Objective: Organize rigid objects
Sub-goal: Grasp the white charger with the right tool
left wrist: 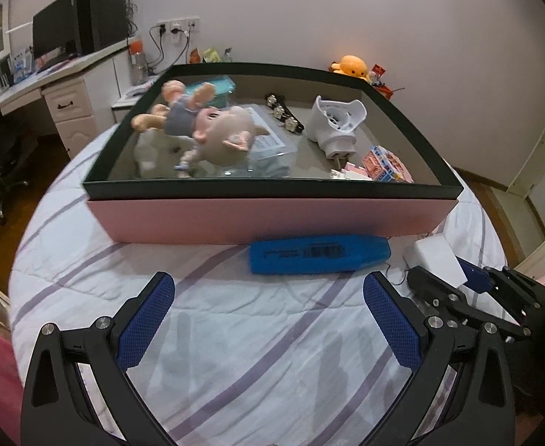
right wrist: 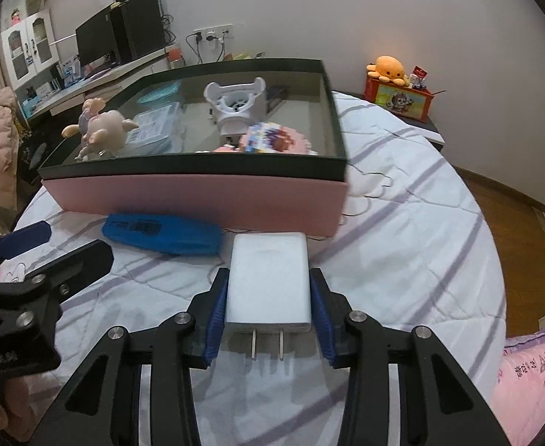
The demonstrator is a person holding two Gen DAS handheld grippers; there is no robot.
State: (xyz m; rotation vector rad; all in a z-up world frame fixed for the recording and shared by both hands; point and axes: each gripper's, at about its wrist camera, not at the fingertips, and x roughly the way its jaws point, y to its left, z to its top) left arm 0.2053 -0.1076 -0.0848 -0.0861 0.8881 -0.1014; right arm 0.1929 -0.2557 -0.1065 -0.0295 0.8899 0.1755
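- Charger [right wrist: 268, 278], white wall-plug block, pinched across its sides by right gripper [right wrist: 268, 306]; prongs facing back toward the camera, body sticking forward over the bed [right wrist: 402, 223], near the box front.
- Grip only on the rear part of the smooth plastic sides; could slip or pivot between the pads if swung fast or tipped nose-down.
- Left gripper [left wrist: 268, 319] spread wide, holding nothing, hovering low over the striped quilt; close beside right gripper, so could clash with it if both move toward the box together.
- Blue case [left wrist: 318, 253] lying on the bed just beside the pink front wall of the box; next likely pick, looks flat and low on soft bedding, so fingers may dig into the quilt or shove it under the wall instead of closing on it.
- Thin cable [right wrist: 369, 182] on the quilt by the box's right corner; could snag a finger on a low pass.
- Box [left wrist: 272, 215], pink walls with dark rim, standing higher than the charger now; a low carry would knock the front wall and shift the box on the soft bed.
- Inside already crowded: doll [left wrist: 198, 122] left, white plastic part [left wrist: 335, 122] and patterned cube [left wrist: 383, 163] right; dropping the charger from height risks a bounce or landing on these.
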